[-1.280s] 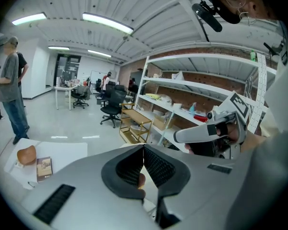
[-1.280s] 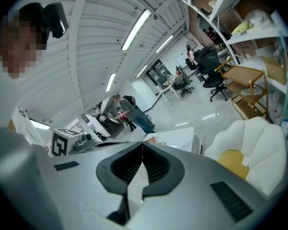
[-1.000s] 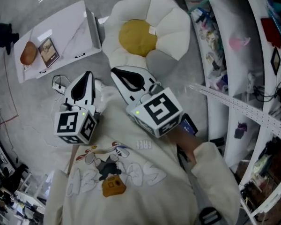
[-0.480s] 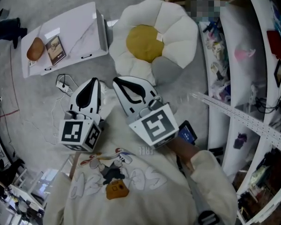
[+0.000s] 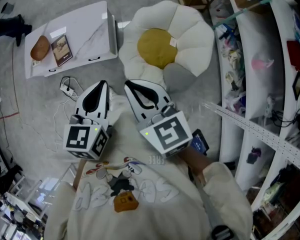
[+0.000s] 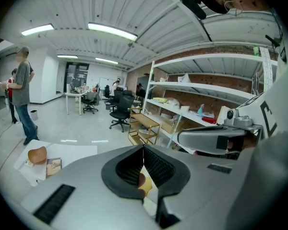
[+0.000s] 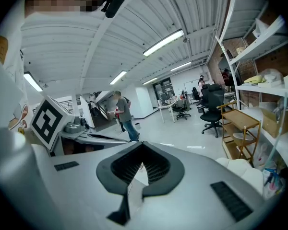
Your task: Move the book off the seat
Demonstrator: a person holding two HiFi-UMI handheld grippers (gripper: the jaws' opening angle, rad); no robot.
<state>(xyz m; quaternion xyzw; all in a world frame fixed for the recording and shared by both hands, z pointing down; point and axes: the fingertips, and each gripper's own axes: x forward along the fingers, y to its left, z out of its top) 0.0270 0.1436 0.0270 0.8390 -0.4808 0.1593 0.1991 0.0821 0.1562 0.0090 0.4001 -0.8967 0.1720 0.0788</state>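
**Grey floor, book fwd-left of both tools**

Grey floor w/ a white marble-look low bench [image 5: 85, 29] fwd-left of the person, prob. the seat meant. A flower cushion [image 5: 190, 31] sits ahead of the right gripper [image 5: 129, 85].

The book [image 5: 61, 50] lies flat on the bench top, just beside a brown rounded thing [image 5: 40, 48] but not touching it. From the left gripper [image 5: 101, 86] the book is ahead and off to its left. Left is the nearer tool; the right one is farther, w/ the left roughly btwn it and the book. The book's long axis runs approx away from the person, near parallel to the left gripper's own line. A reach likely needs a swing left, then a bite across the short side.

Both grippers have jaws together, nothing held.

Head view gives layout + book axis. Left gripper view catches the book small, low at its left edge. Right gripper view doesn't show it at all, only the cushion edge & the other tool's marker cube [image 7: 49, 120].
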